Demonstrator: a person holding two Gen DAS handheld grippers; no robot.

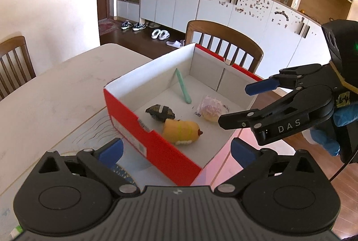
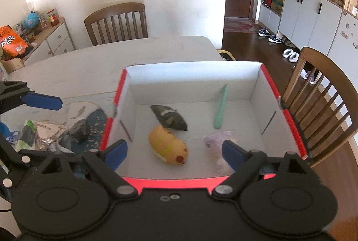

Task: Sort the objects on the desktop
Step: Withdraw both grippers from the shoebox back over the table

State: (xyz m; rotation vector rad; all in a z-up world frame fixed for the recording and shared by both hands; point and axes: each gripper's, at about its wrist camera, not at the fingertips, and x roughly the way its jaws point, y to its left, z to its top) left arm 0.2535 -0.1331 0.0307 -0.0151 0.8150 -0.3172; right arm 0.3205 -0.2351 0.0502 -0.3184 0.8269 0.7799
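A red cardboard box [image 1: 143, 126] [image 2: 179, 181] with a white inside stands on the table. In it lie a yellow plush toy [image 1: 181, 131] [image 2: 169, 148], a dark snack packet [image 1: 160, 112] [image 2: 170, 118], a mint green pen [image 1: 183, 88] [image 2: 220, 111] and a clear wrapped pastry [image 1: 211, 107] [image 2: 220, 139]. My left gripper [image 1: 176, 151] is open and empty over the box's near corner. My right gripper [image 2: 174, 153] [image 1: 239, 104] is open and empty above the box's near rim, over the pastry.
Loose packets and wrappers [image 2: 44, 133] lie on a patterned mat [image 2: 94, 120] left of the box. Wooden chairs [image 1: 223, 39] [image 2: 118, 21] stand around the pale table [image 1: 56, 88]. White cabinets [image 1: 235, 6] line the far wall.
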